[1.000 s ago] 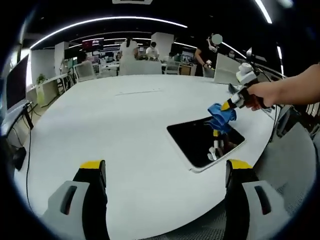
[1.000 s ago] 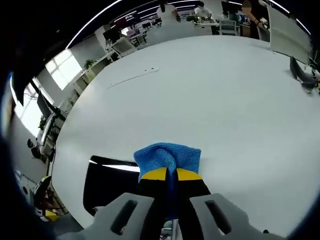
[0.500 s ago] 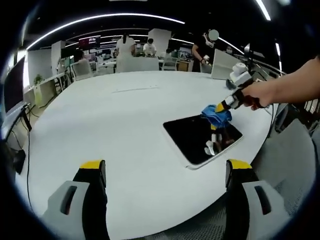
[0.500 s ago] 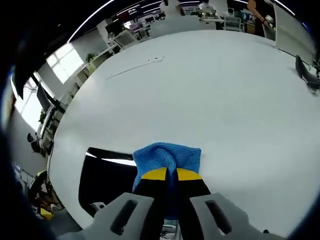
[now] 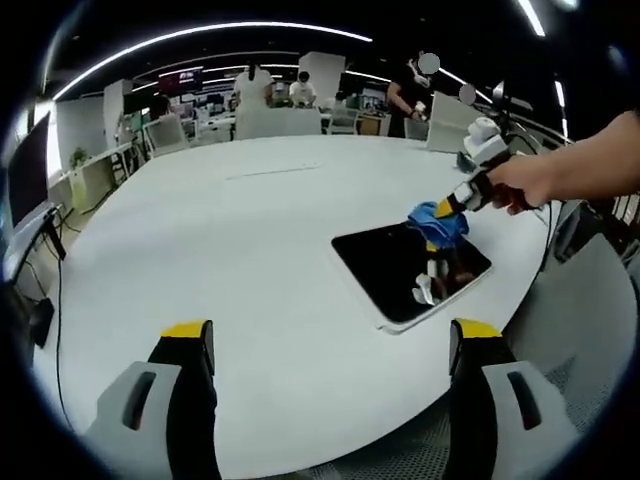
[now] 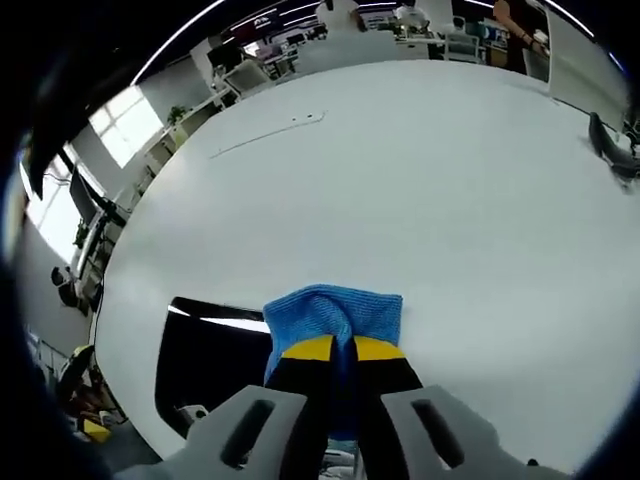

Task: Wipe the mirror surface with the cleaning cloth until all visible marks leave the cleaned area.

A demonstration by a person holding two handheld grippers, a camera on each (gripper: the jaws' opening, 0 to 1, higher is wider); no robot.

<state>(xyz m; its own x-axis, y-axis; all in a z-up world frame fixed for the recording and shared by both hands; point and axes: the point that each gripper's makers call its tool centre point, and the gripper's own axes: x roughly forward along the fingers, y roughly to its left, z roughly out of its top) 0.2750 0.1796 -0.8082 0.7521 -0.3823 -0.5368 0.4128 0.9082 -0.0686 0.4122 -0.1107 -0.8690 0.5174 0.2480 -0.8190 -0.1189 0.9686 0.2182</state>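
Mirror (image 5: 405,270): flat rectangular panel with a pale rim and a dark reflecting face, lying on the white bench (image 5: 230,260) near its edge. In the left gripper view its long axis runs diagonally, from the near corner by the bench edge up and away toward the far side; it sits ahead and to the right of the left claw (image 5: 325,345), well apart from it. In the right gripper view the mirror (image 6: 215,365) shows as a dark panel low and left, partly under the cloth.

Cleaning cloth (image 6: 335,312): blue, bunched, clamped between the two yellow-tipped jaws of the right claw (image 6: 335,348), which are pressed together on it. The cloth fans out just beyond the tips. In the left gripper view the cloth (image 5: 437,222) rests against the far right corner area of the mirror, with the right claw (image 5: 452,207) slanting down to it from the right, held by a person's hand (image 5: 520,183).

Left claw: jaws spread wide, nothing between them, hanging over the near bench edge.

Mirror face: reflection of the cloth and claw seen below the cloth in the left gripper view; whether marks remain cannot be told.

Surroundings: open office behind the bench, with desks, chairs and people (image 5: 252,90) standing far off; a thin cable (image 6: 265,135) lies on the far bench top.
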